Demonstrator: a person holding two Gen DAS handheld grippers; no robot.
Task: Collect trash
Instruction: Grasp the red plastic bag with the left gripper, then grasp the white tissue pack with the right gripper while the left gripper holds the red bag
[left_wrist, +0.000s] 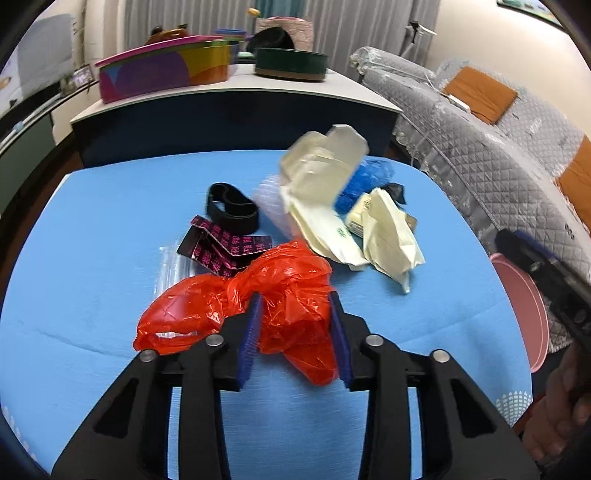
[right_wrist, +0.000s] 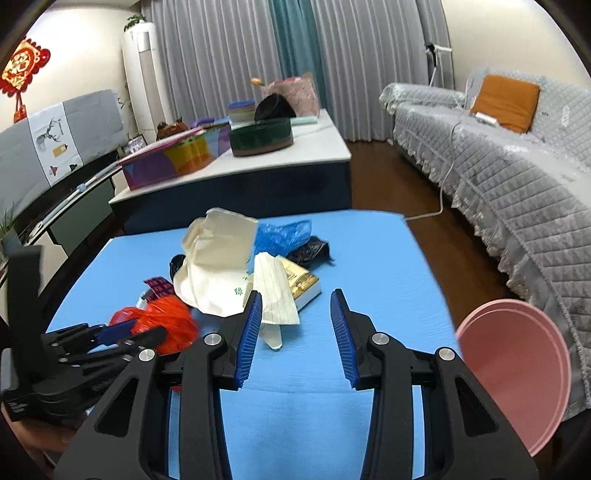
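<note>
Blue mat (left_wrist: 92, 258), bearing a heap of trash toward its far right corner and centre. Pink bin (right_wrist: 517, 369), tilted, just beyond the mat's right edge.

Cream bag (left_wrist: 321, 184), the largest piece, stands crumpled at the middle of the heap; a lined paper wad (left_wrist: 391, 236) and a yellow box (left_wrist: 358, 216) lie just to its right, a blue bag (left_wrist: 369, 177) behind it. Black band (left_wrist: 231, 206) and dark printed card (left_wrist: 225, 247) lie to its left.

Red bag (left_wrist: 258, 302), crumpled, nearest the mat's near edge; its long axis runs left to right across the left tongs.

Left tongs (left_wrist: 295, 332): moderately wide, one finger on each side of the red bag's right lobe, the plastic between the pads; whether the pads press it yet cannot be told. Right tongs (right_wrist: 295, 332): wide and empty, above bare mat, the paper wad just ahead of its left finger.

The left hand is judged nearer the red bag, which lies directly between its fingers; closing would take it. The bin lies to the right.
</note>
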